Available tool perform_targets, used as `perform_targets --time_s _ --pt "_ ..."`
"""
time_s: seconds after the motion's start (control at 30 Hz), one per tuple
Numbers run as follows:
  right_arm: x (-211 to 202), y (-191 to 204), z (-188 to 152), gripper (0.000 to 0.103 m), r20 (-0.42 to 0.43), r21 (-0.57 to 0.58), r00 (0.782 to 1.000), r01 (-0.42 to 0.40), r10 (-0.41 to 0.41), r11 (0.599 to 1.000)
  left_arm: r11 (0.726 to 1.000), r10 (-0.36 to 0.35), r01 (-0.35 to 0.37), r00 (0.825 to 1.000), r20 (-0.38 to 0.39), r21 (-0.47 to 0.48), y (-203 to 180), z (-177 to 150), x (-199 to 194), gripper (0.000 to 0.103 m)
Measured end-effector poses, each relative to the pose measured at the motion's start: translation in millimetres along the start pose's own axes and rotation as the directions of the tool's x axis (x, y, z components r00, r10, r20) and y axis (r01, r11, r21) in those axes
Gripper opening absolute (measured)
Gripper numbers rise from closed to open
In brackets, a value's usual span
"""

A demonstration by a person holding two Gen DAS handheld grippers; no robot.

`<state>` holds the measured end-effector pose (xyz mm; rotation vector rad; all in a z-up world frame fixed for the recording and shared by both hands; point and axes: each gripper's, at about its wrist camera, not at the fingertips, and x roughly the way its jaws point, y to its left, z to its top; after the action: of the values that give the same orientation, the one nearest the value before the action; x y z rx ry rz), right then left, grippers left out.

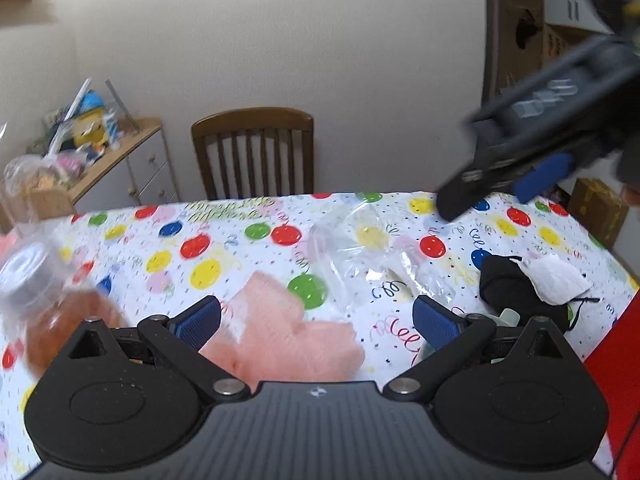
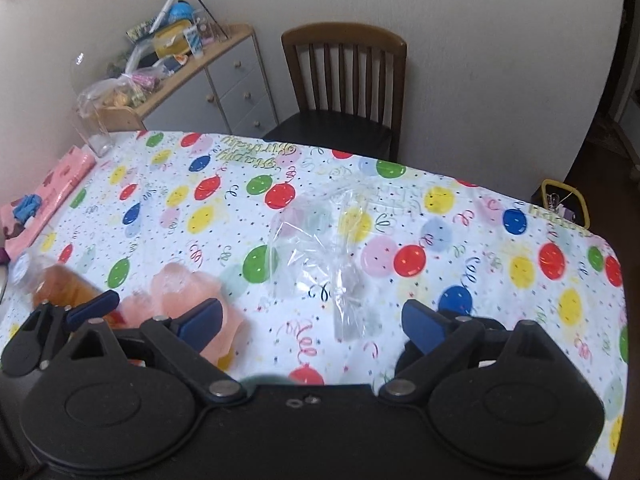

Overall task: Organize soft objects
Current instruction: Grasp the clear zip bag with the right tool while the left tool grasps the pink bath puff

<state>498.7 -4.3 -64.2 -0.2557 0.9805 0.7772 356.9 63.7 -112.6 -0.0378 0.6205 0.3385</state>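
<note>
Pink fleece cloth (image 1: 280, 328) lay crumpled between the left gripper (image 1: 316, 320), fingers spread wide and empty; the clear plastic bag (image 1: 360, 256) sat at one o'clock. The right gripper (image 2: 312, 322) also gaped. Best to pinch a thick fold, not the tablecloth (image 1: 224, 240).

A bench (image 2: 460, 288) wore a white cloth printed with coloured balloons, and a dark wooden chair (image 2: 344, 80) stood at its far edge against the pale wall. To the left, a low cabinet (image 2: 236, 84) with grey drawers carried a heap of clutter. A bottle of orange-brown liquid (image 1: 60, 312) lay blurred at the bench's left side.
</note>
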Motion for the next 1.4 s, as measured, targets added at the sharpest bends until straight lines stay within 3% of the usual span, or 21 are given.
perform_targets --time_s 0.23,0.43,0.63,0.83,0.93,1.03,1.07,1.1,1.3,1.4 --pt "51 -7 18 0.092 -0.063 0.028 0.998 0.019 -0.017 0.999 0.996 0.089 -0.09 0.993 -0.081 -0.008 -10 2 32 0.102" --pt "97 -17 22 0.086 -0.137 0.061 0.99 0.045 -0.036 0.997 0.99 0.053 -0.076 0.98 -0.19 -0.12 -1 -5 58 0.102" --pt "131 -23 22 0.075 -0.176 0.079 0.982 0.08 -0.065 0.994 0.981 0.026 -0.066 0.977 -0.213 -0.184 8 -8 74 0.101" --pt "145 -22 15 0.058 -0.206 0.073 0.977 0.07 -0.053 0.995 0.981 0.027 -0.063 0.981 -0.193 -0.185 10 -13 76 0.088" --pt "143 -19 14 0.048 -0.197 0.065 0.979 0.07 -0.056 0.995 0.984 0.018 -0.048 0.985 -0.172 -0.171 7 -13 73 0.076" --pt "139 -18 14 0.036 -0.193 0.075 0.98 0.066 -0.051 0.995 0.984 -0.01 -0.019 0.987 -0.159 -0.176 5 -12 69 0.056" --pt "138 -18 14 0.033 -0.192 0.078 0.98 0.064 -0.048 0.995 0.982 -0.011 -0.02 0.987 -0.159 -0.187 7 -12 67 0.04" --pt "136 -18 14 0.032 -0.189 0.078 0.981 0.061 -0.046 0.995 0.98 0.001 -0.034 0.986 -0.168 -0.194 8 -12 68 0.034" --pt "117 -19 12 0.025 -0.153 0.108 0.988 0.042 -0.025 0.993 0.967 -0.038 -0.005 0.986 -0.162 -0.256 25 -10 66 0.014" --pt "101 -15 10 0.023 -0.123 0.11 0.992 0.032 -0.018 0.993 0.964 -0.056 0.014 0.987 -0.152 -0.264 26 -8 62 0.009"
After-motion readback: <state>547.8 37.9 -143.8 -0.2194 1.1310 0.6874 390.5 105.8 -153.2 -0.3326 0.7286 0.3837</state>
